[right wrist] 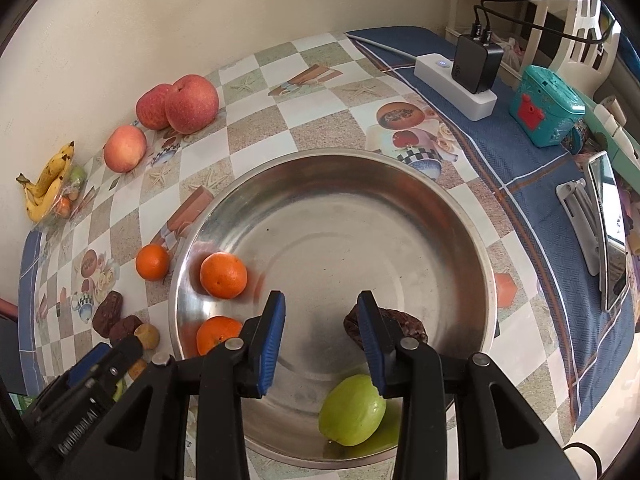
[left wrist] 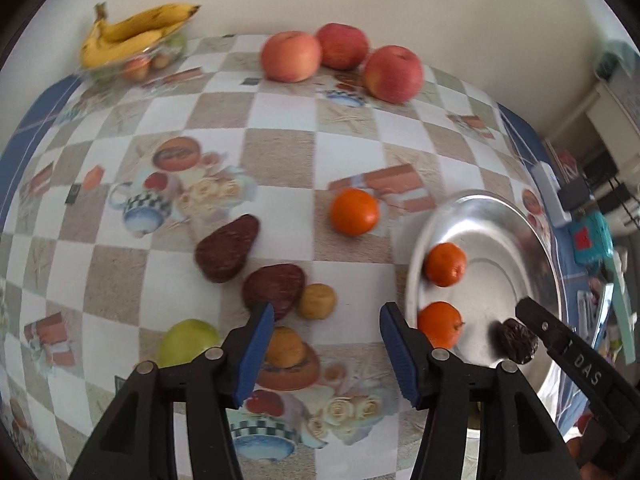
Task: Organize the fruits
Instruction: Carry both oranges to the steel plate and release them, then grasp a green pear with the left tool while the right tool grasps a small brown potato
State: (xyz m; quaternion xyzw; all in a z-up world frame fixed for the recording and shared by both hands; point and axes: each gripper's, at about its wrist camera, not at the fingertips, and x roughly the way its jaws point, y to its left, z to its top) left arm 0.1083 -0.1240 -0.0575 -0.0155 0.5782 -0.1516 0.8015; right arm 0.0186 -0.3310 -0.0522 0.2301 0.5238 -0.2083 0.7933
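Right gripper (right wrist: 320, 336) jaws wide, empty, over the steel bowl (right wrist: 452, 216). Left gripper (left wrist: 326, 346) wide, empty, over loose fruit mid-tabletop. Nearest is the tangerine (left wrist: 354, 211) beside the bowl's rim: light, soft-skinned, rolls; grip across its middle, gently.

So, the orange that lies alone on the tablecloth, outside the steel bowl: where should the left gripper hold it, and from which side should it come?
Grip the orange across its widest middle, coming from above. It is round, so lower or higher the pads would probably slip off. Free cloth lies on both sides, and the steel bowl stands apart from it. The left gripper is open and empty.
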